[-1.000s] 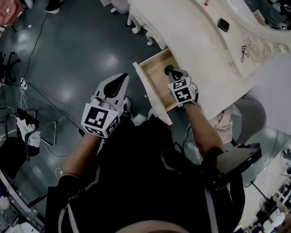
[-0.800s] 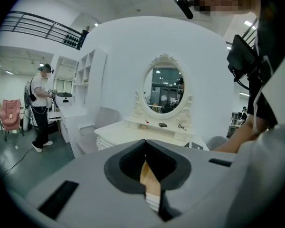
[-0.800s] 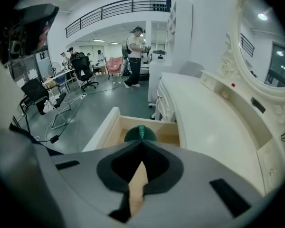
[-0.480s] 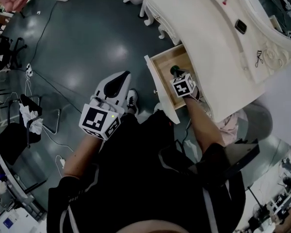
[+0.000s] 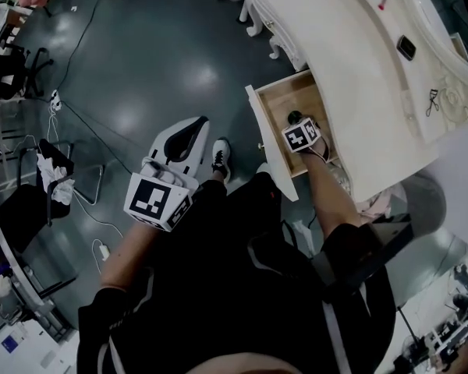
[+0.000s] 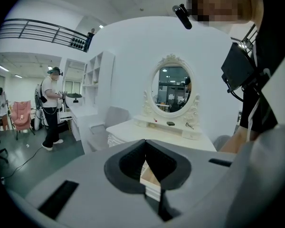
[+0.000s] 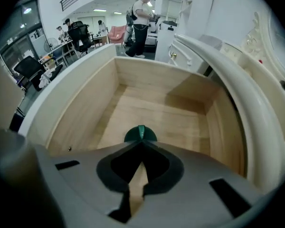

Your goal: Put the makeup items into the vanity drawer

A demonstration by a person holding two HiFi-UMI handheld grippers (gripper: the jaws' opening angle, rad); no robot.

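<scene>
Pinching tight, the right gripper (image 7: 141, 139) has its jaws closed on the thin top edge of a dark green makeup item (image 7: 132, 136). The piece sits inside the open vanity drawer (image 7: 156, 82), low over the bare wooden floor and about midway between the side walls. Whether it already rests on the wood, I can't tell. Nothing else shows in the drawer, so this looks like the first item going in.

Off to the other side, the left gripper (image 6: 145, 141) is out of play. Its jaws are together on nothing, and it is held over the dark floor well clear of the drawer's front edge.

Up on the vanity top (image 5: 335, 45) there is work left. A red stick (image 5: 384, 2), a small dark case (image 5: 406, 47) and an eyelash curler (image 5: 432, 102) lie along the back edge by the mirror.

My read is that it's early going: one piece at the point of release and three more to fetch.
</scene>
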